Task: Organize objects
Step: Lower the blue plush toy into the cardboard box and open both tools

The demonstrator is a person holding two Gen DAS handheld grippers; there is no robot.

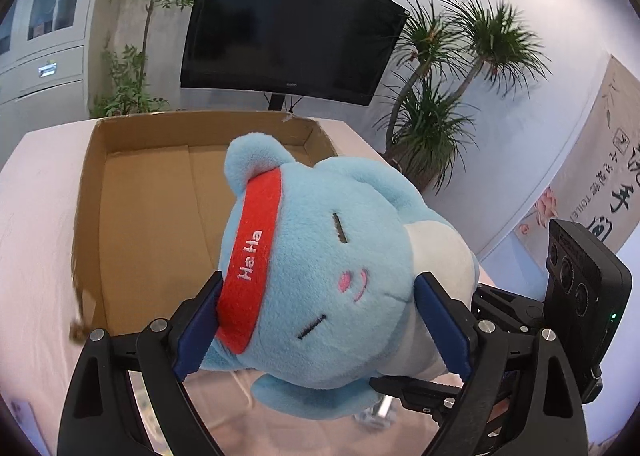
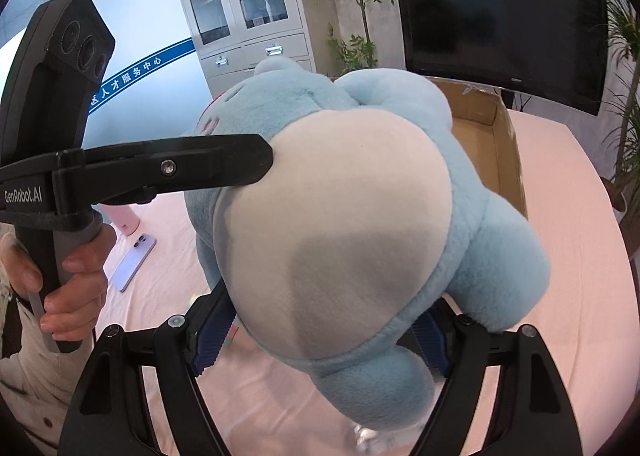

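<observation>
A light blue plush toy (image 1: 320,268) with a red "Ha Ha" headband is held up in the air. My left gripper (image 1: 320,320) is shut on its head, blue pads pressing both sides. My right gripper (image 2: 320,340) is shut on its lower body (image 2: 332,223), below the cream belly. The toy hangs over the near edge of an open cardboard box (image 1: 152,207), which looks bare inside where visible. The box also shows behind the toy in the right wrist view (image 2: 496,135). The left gripper's finger (image 2: 168,167) crosses the right wrist view, touching the toy.
The box stands on a pink-covered table (image 1: 36,215). A purple phone (image 2: 134,262) and a pink object (image 2: 124,221) lie on the table at left. A black monitor (image 1: 288,27), potted plants (image 1: 440,103) and a grey cabinet (image 2: 248,11) stand beyond.
</observation>
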